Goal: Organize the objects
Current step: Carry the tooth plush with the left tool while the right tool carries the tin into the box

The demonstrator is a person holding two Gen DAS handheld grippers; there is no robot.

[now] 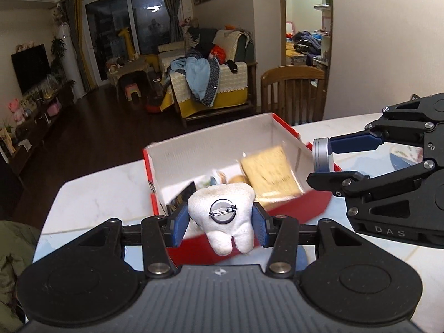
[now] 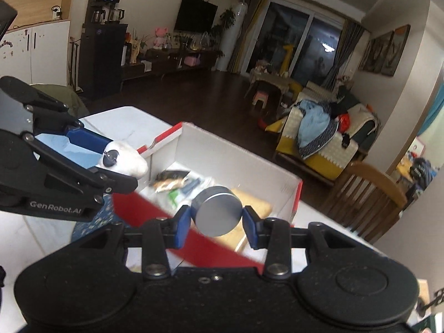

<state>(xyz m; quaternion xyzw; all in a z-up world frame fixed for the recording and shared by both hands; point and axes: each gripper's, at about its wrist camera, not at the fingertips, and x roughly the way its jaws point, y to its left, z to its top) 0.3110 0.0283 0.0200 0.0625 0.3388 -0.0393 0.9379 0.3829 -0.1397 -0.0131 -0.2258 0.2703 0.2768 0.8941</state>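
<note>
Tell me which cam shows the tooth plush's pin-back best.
Left wrist view. The white tooth-shaped plush sits centred between the left tool's blue pads, with its round metal pin badge facing the lens, clasp visible. The right wrist view shows the plush small and side-on at the left edge, badge foreshortened.

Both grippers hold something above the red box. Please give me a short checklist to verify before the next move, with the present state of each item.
1. Left gripper grips the tooth plush: ok.
2. Right gripper grips the silver tin: ok.
3. Red box open: ok.
4. Free floor space in box: cannot tell, packets lie inside.
5. Grippers apart from each other: ok.
</note>
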